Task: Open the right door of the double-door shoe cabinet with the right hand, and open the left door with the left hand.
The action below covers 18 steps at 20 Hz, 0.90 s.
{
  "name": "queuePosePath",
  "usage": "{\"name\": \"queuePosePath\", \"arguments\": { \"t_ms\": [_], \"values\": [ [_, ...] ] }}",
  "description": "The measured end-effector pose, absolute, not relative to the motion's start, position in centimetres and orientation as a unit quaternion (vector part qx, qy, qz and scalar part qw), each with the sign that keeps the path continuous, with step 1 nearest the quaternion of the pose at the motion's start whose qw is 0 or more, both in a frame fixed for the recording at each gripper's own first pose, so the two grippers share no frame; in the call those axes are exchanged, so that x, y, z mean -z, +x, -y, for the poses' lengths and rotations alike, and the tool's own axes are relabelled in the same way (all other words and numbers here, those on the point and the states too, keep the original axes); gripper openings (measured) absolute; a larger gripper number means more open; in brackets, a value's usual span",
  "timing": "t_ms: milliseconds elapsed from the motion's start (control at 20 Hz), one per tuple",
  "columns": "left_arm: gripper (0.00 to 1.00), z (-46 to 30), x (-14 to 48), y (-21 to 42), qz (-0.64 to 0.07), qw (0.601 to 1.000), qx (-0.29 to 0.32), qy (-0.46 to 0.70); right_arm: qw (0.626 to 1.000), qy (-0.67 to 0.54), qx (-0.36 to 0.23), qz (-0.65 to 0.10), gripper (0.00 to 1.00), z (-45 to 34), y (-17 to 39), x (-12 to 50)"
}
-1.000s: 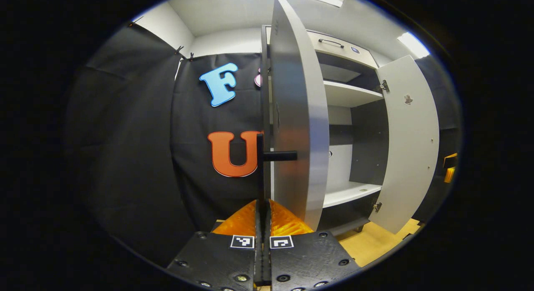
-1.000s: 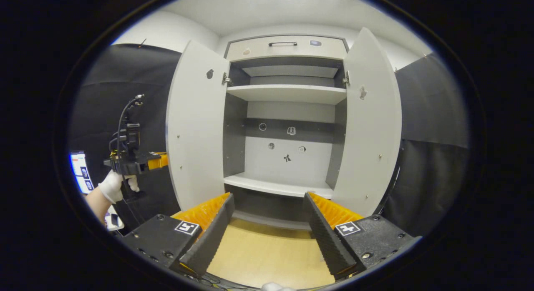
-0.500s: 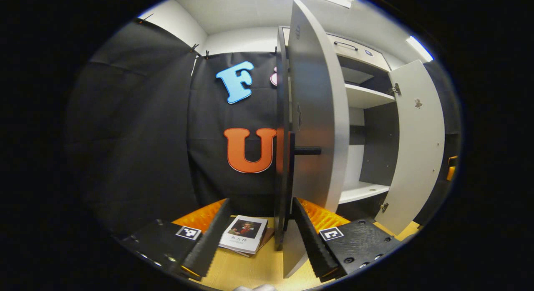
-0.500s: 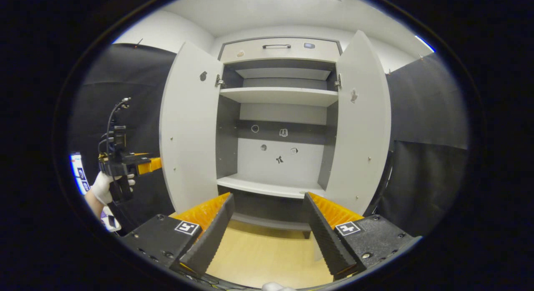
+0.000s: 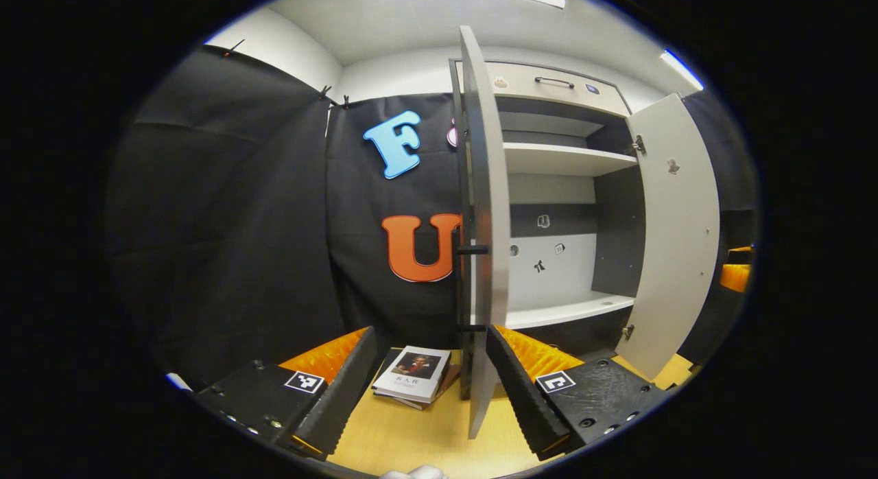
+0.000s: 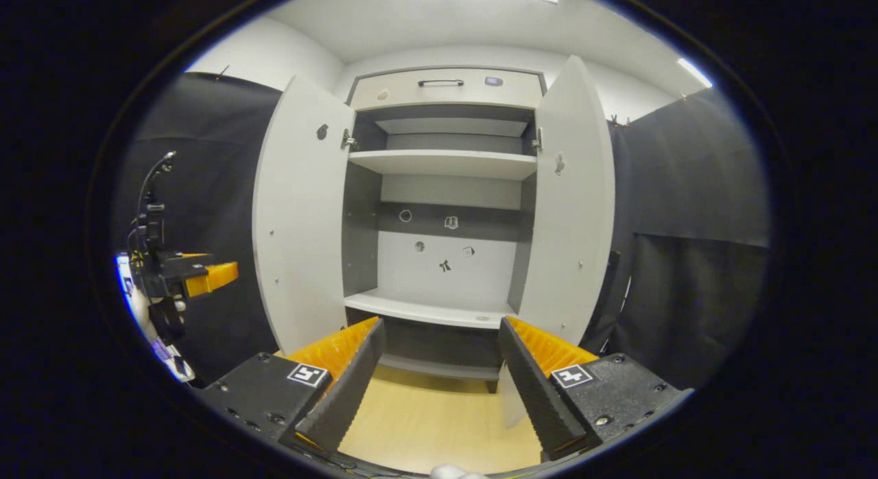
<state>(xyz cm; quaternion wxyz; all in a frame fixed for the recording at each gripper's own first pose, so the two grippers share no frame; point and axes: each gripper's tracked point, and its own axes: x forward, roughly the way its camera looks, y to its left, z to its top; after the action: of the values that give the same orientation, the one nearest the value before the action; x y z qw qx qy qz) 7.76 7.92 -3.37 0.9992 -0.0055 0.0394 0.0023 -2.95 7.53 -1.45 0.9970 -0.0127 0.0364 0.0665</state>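
Both doors stand swung wide, so the way into the shoe cabinet (image 6: pixel 439 259) is open between them. The left door (image 5: pixel 483 246) shows edge-on ahead of the left claw (image 5: pixel 432 390), its black handle (image 5: pixel 472 250) jutting out; a book (image 5: pixel 415 375) lies on the wooden floor (image 6: pixel 425 424) beside that door's foot. The right door (image 6: pixel 569 211) flanks the other side. The right claw (image 6: pixel 442 383) sits with fingers spread, facing bare floor.

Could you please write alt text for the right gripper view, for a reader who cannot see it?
A shoe cabinet stands with its left door and right door swung wide, shelves bare. The right gripper is open before it; the left gripper is off beside the left door.
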Motion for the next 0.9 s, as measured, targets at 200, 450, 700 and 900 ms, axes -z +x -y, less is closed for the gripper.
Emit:
{"name": "queuePosePath", "arguments": {
  "t_ms": [200,450,700,900],
  "values": [
    [0.96,-3.8,1.5,5.9,-0.031,0.999,0.016,0.002,0.998,-0.008,-0.051,-0.031,1.00,-5.3,-3.7,1.0],
    [0.96,1.5,1.0,4.2,-0.033,0.999,0.033,-0.003,0.999,0.000,-0.035,-0.029,1.00,-2.2,-4.3,0.7],
    [0.96,5.2,1.2,3.0,-0.037,0.998,0.042,-0.008,0.999,0.001,-0.021,-0.031,1.00,0.2,-4.5,1.0],
    [0.96,5.5,1.3,2.7,-0.041,0.998,0.039,0.001,0.999,0.009,-0.026,-0.029,1.00,0.3,-4.4,1.1]
  ]
}}
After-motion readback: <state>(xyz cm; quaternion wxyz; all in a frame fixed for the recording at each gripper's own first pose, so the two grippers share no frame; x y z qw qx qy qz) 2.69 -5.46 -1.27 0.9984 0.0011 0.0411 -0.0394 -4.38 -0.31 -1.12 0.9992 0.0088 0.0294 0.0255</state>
